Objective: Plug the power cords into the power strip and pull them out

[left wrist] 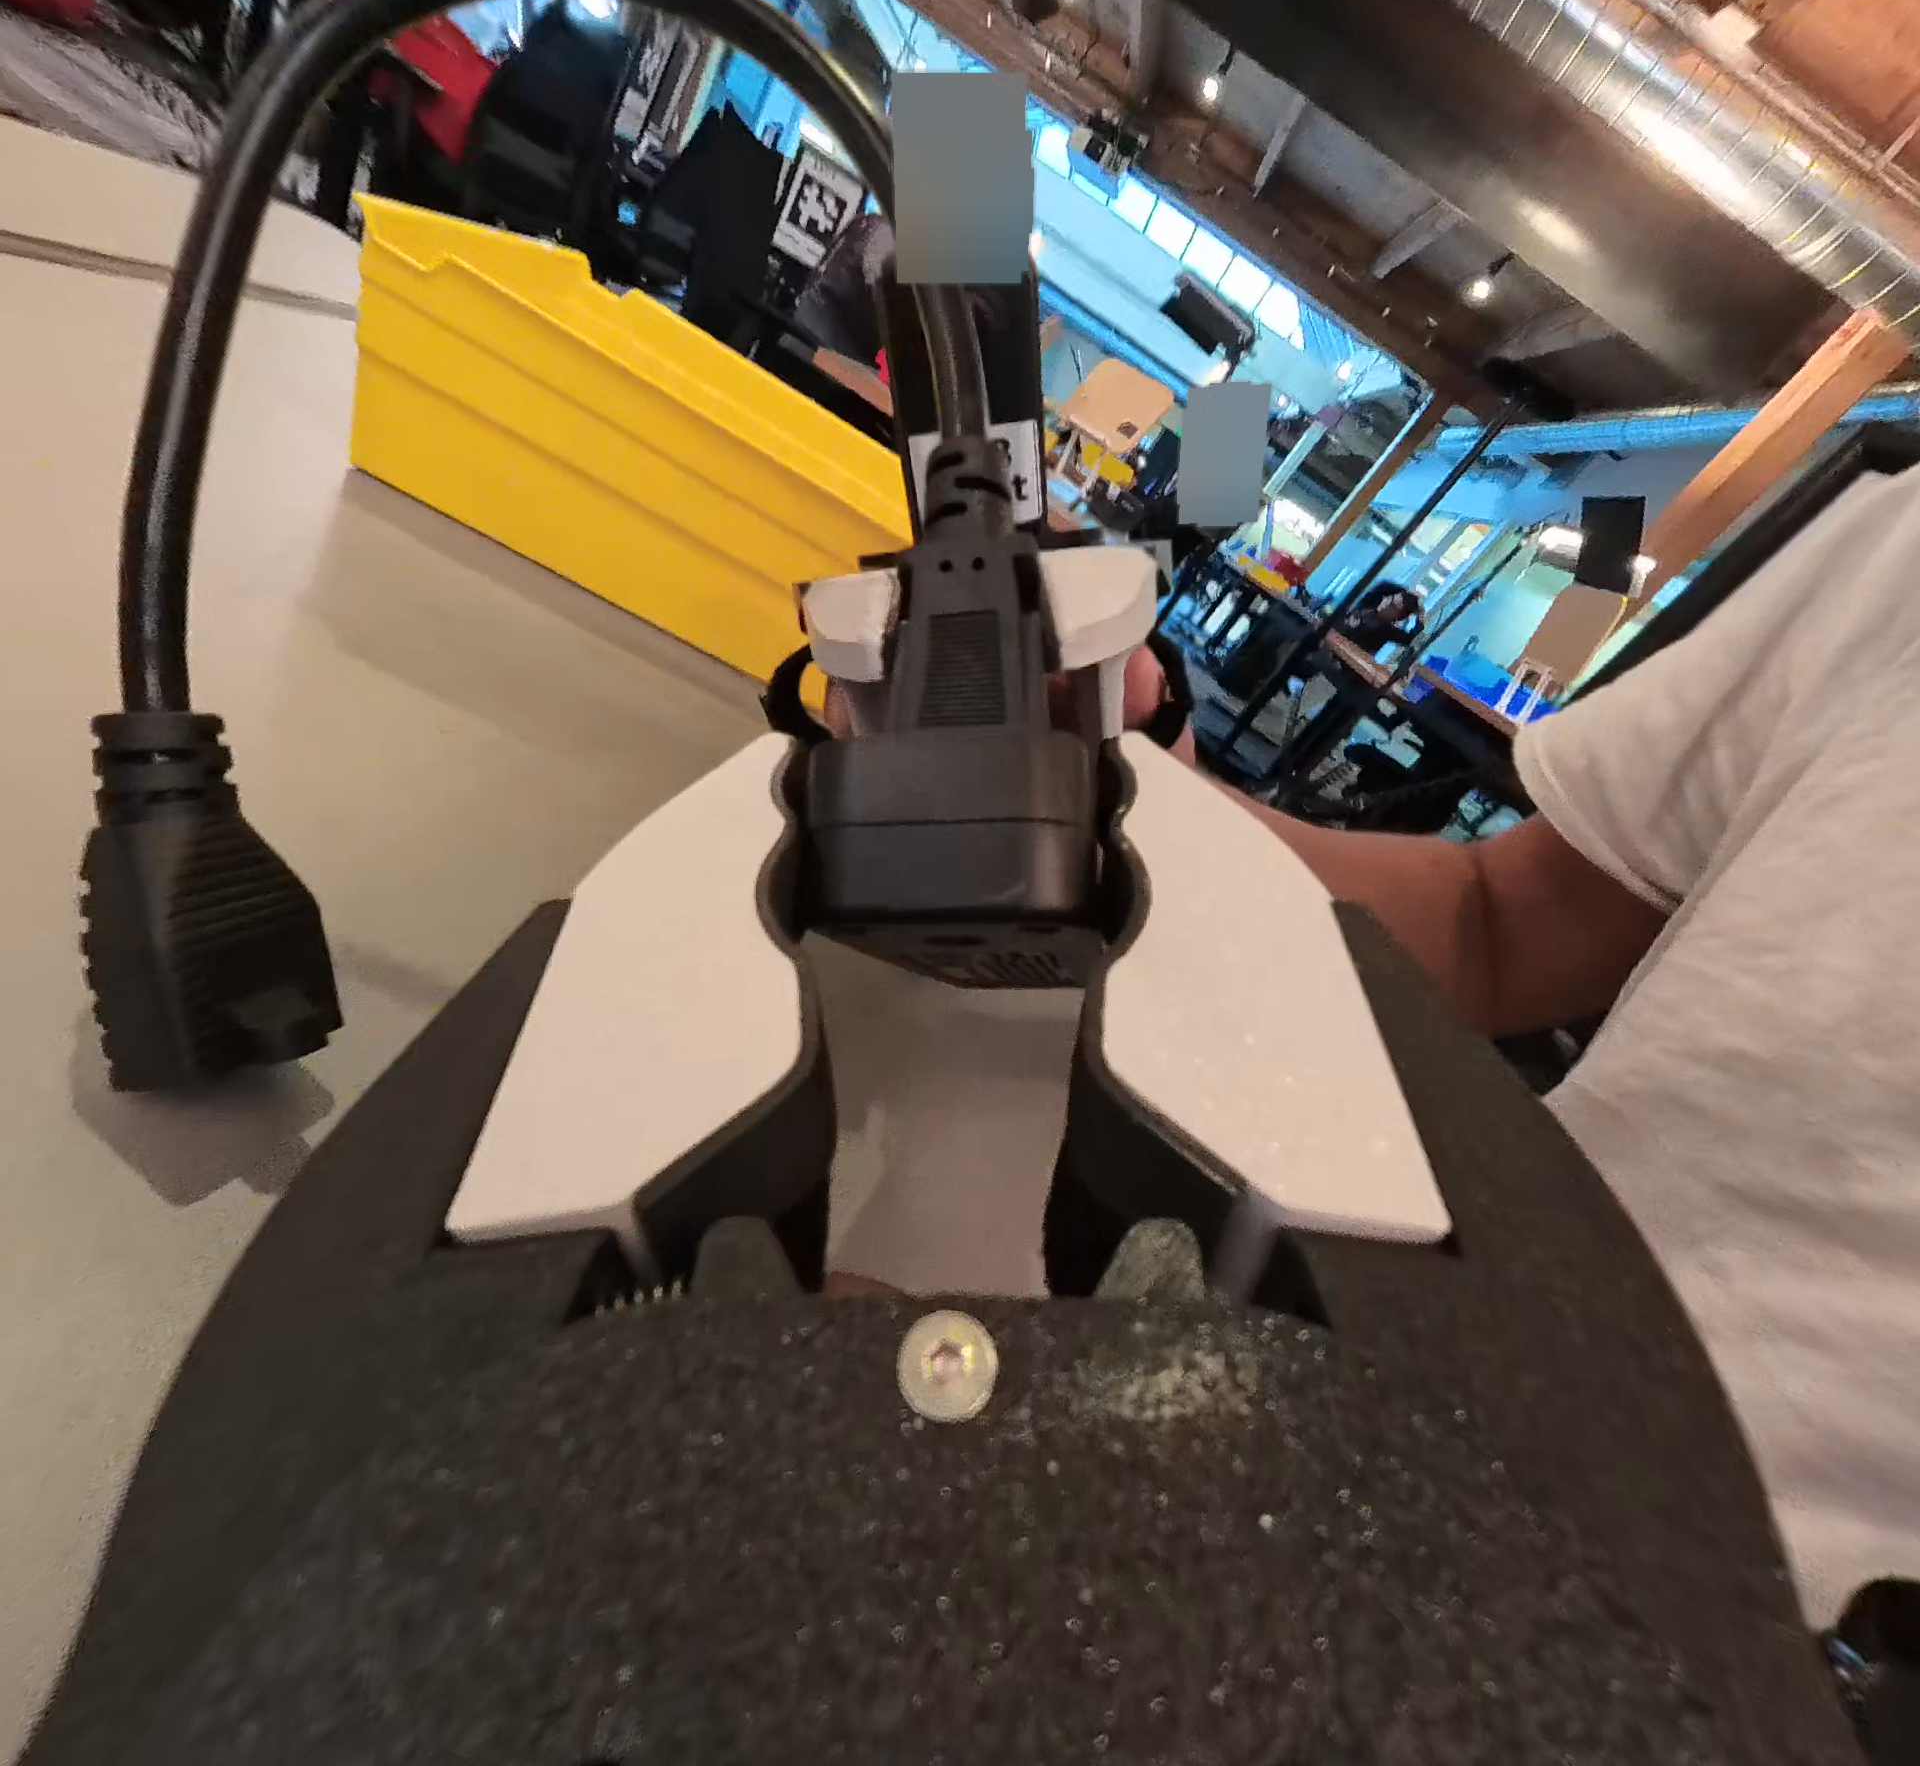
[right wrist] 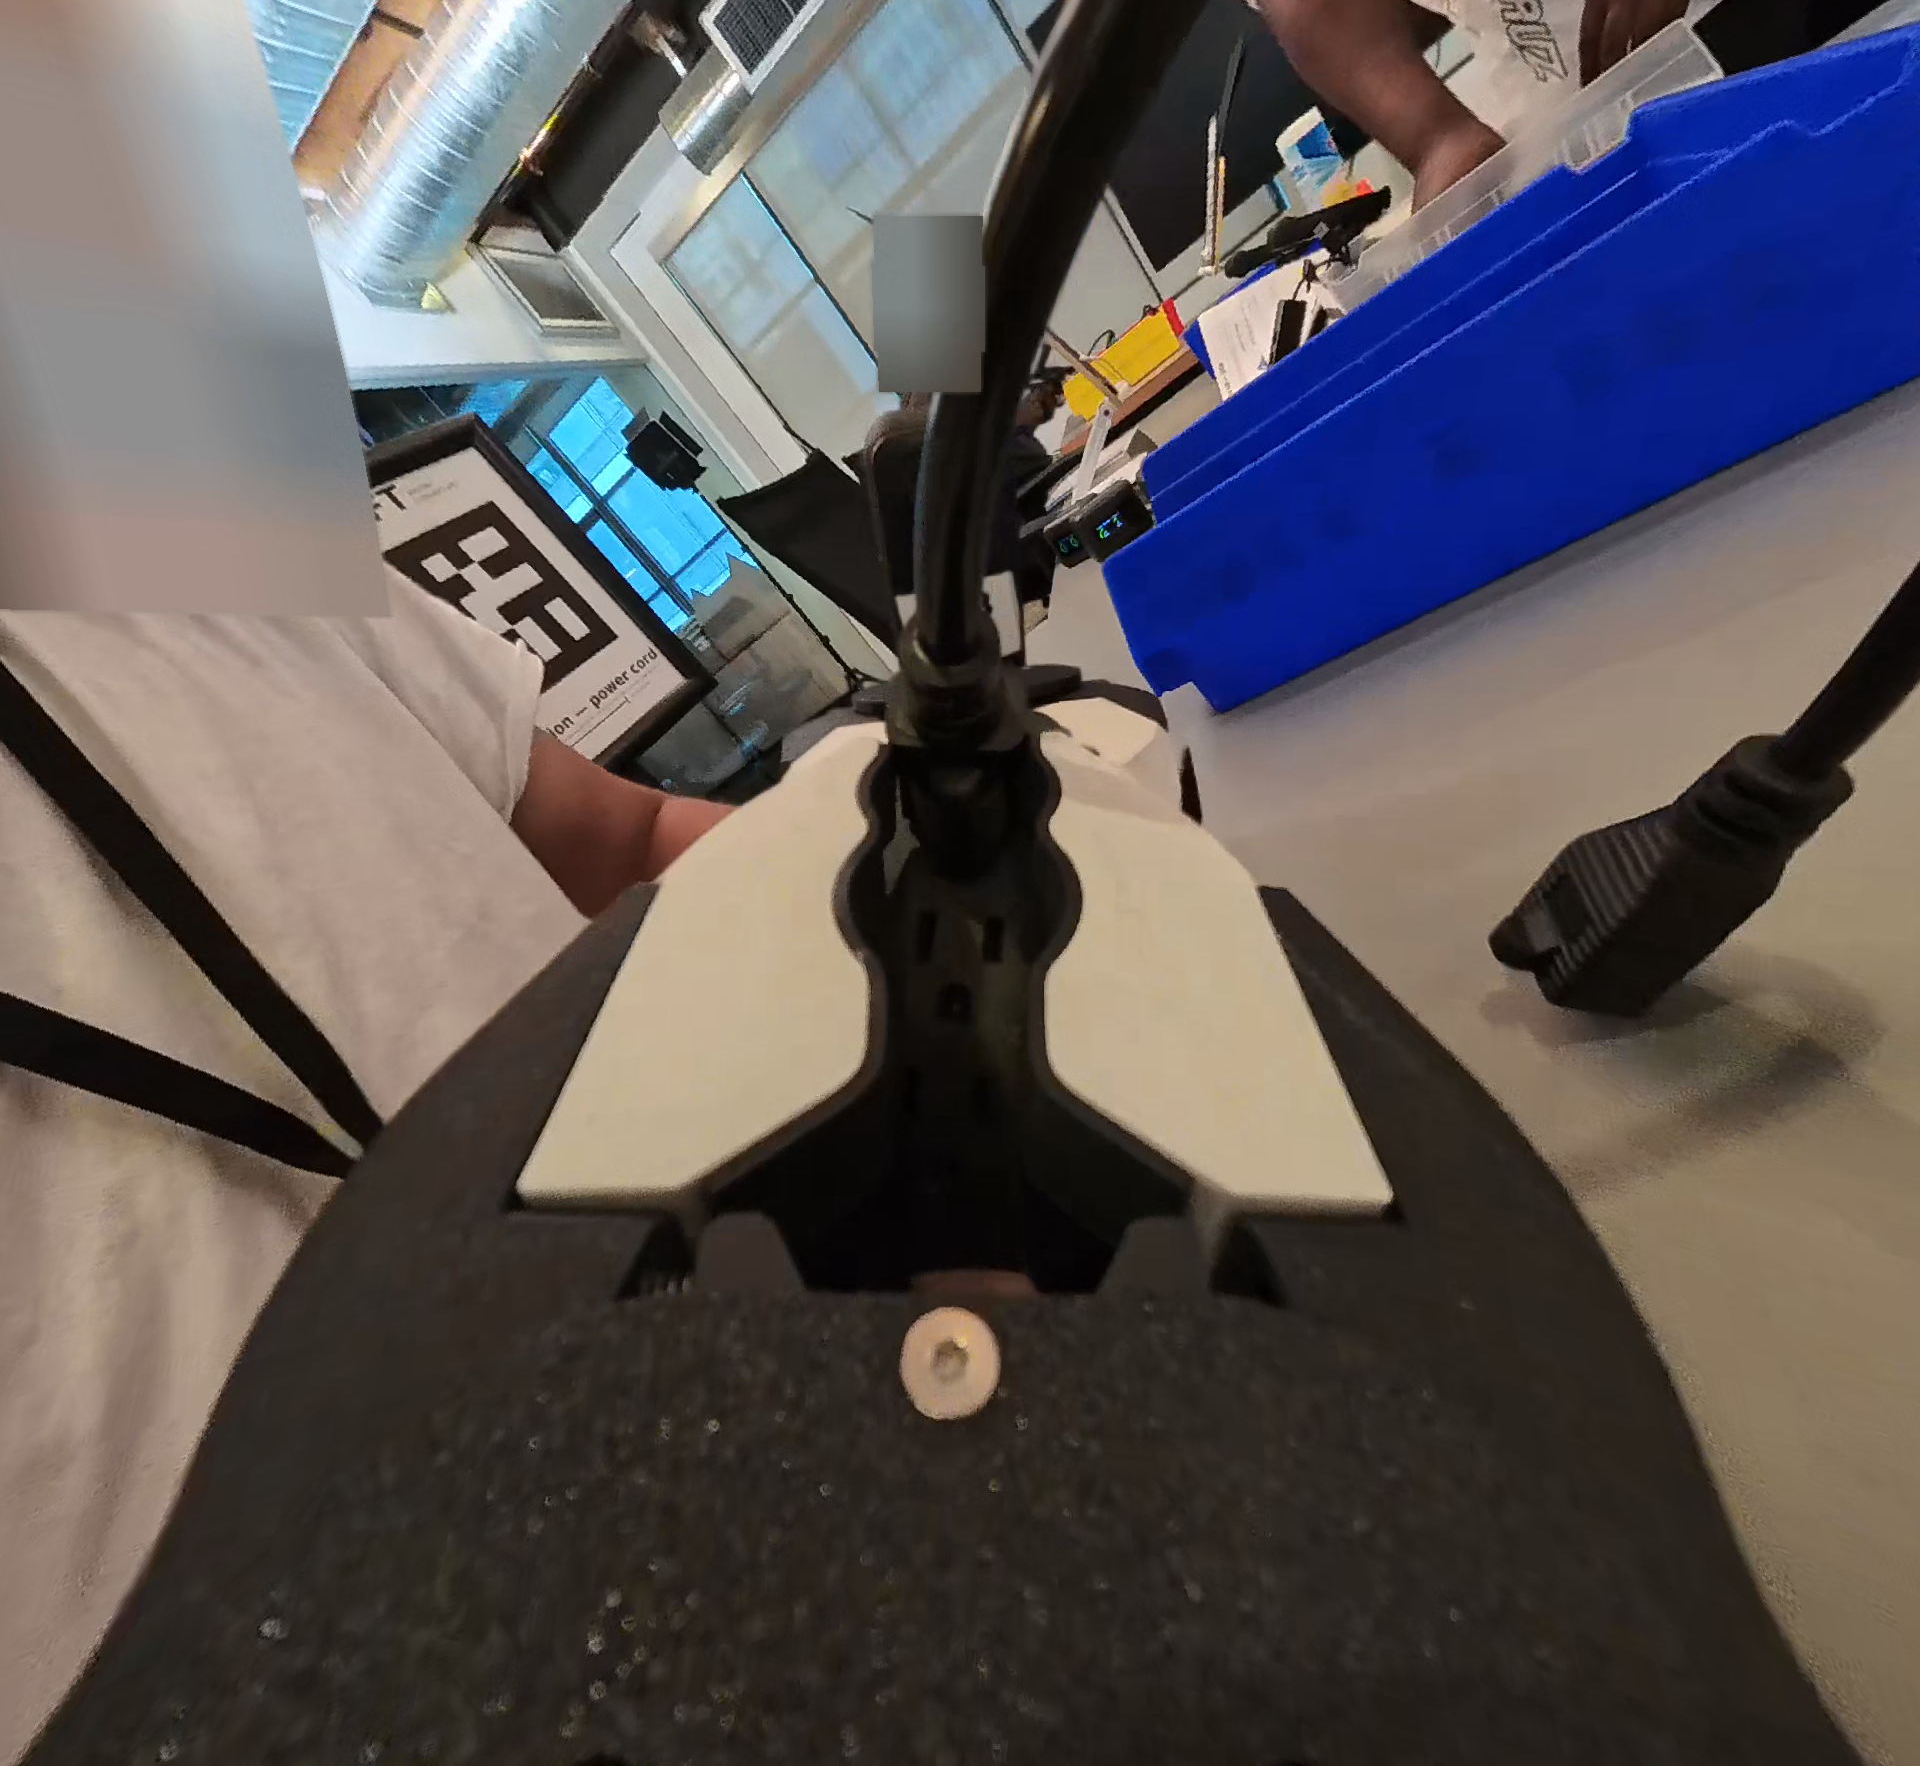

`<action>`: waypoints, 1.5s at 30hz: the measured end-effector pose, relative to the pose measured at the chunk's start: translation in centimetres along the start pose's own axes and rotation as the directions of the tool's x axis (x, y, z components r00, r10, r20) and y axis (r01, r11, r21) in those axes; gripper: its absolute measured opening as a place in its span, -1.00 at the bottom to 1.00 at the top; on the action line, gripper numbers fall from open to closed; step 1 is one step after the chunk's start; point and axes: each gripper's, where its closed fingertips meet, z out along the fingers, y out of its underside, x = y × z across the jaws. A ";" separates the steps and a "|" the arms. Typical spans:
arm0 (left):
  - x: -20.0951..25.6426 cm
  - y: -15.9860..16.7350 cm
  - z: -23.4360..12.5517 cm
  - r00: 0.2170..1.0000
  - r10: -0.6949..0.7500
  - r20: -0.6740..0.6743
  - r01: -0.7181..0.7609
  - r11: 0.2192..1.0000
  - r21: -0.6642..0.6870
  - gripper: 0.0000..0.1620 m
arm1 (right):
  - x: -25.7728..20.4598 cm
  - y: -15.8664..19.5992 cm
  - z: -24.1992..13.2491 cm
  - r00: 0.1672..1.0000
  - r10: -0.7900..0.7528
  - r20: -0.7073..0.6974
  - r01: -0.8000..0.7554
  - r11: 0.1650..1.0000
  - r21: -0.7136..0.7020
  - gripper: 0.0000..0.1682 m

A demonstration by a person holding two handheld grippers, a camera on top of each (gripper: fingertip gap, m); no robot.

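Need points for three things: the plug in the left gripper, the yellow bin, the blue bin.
black plug (left wrist: 951,833), left wrist view, on its wide body held between the gripper fingers.
yellow bin (left wrist: 582,438), left wrist view, on its side wall facing the camera.
blue bin (right wrist: 1507,459), right wrist view, on its long side wall.

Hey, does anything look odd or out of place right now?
No power strip shows in either view. Both grippers face each other, the left gripper and right gripper clamping black plugs, while a loose cord end lies on the table.
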 end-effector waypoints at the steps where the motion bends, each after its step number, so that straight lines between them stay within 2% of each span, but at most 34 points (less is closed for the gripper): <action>1: -0.1 0.1 0.1 1.000 0.003 0.001 -0.003 1.000 -0.026 -0.36 | 0.1 0.0 -0.1 1.000 0.002 -0.003 -0.002 1.000 0.004 -0.73; 3: 0.0 0.4 0.3 1.000 0.019 -0.004 -0.020 0.998 -0.064 -0.35 | 0.1 -0.1 -0.1 1.000 0.001 -0.015 -0.001 1.000 0.004 -0.66; 6: 0.3 1.1 0.9 0.999 0.028 -0.021 -0.030 0.993 -0.110 -0.35 | 0.2 1.2 0.8 0.998 -0.034 -0.052 0.029 0.995 -0.092 -0.54; 7: 0.3 1.2 0.8 0.999 0.029 -0.022 -0.031 0.993 -0.112 -0.36 | 0.1 1.3 0.9 0.997 -0.047 -0.058 0.041 0.994 -0.098 -0.56; 8: 0.2 1.3 0.7 0.999 0.029 -0.025 -0.031 0.992 -0.124 -0.36 | 0.1 1.1 0.7 0.995 -0.066 -0.072 0.059 0.993 -0.101 -0.69; 11: 0.4 1.7 0.6 0.998 0.054 -0.035 -0.059 0.986 -0.157 -0.36 | 0.0 1.8 0.5 0.990 -0.112 -0.085 0.093 0.976 -0.195 -0.69; 19: 1.5 2.9 -0.5 0.984 0.155 -0.090 -0.174 0.947 -0.269 -0.37 | -1.0 2.8 0.7 0.995 -0.096 -0.038 0.083 0.961 -0.264 -0.69; 24: 1.7 3.6 -1.2 0.975 0.190 -0.115 -0.216 0.931 -0.295 -0.38 | -1.2 3.3 0.9 0.994 -0.097 -0.042 0.079 0.946 -0.314 -0.69; 25: 1.7 3.3 -1.0 0.977 0.191 -0.095 -0.210 0.940 -0.270 -0.38 | -1.3 3.1 1.0 0.996 -0.074 -0.040 0.059 0.951 -0.304 -0.70; 27: 1.2 2.1 -0.2 0.981 0.183 -0.060 -0.192 0.952 -0.237 -0.38 | -0.8 1.0 1.1 1.000 0.001 -0.021 -0.005 0.982 -0.189 -0.71; 29: 1.1 2.7 -0.3 0.973 0.223 -0.064 -0.232 0.936 -0.265 -0.38 | -0.8 1.5 1.1 0.997 -0.064 -0.052 0.048 0.963 -0.265 -0.70; 34: 0.7 4.0 -1.4 0.968 0.220 -0.119 -0.248 0.912 -0.327 -0.38 | -0.4 3.1 1.1 0.994 -0.085 -0.067 0.058 0.942 -0.329 -0.70; 37: 0.9 4.7 -1.9 0.967 0.205 -0.148 -0.246 0.900 -0.360 -0.39 | -0.4 3.9 1.1 0.994 -0.086 -0.064 0.058 0.935 -0.349 -0.70; 40: 1.4 4.9 -2.1 0.976 0.107 -0.190 -0.176 0.902 -0.394 -0.39 | -0.6 4.3 1.0 0.998 -0.037 -0.055 0.013 0.921 -0.389 -0.69; 45: 2.8 2.1 -2.7 0.950 -0.122 -0.286 0.013 0.935 -0.353 -0.40 | -0.8 3.3 0.4 0.954 -0.263 -0.141 0.146 0.824 -0.548 -0.63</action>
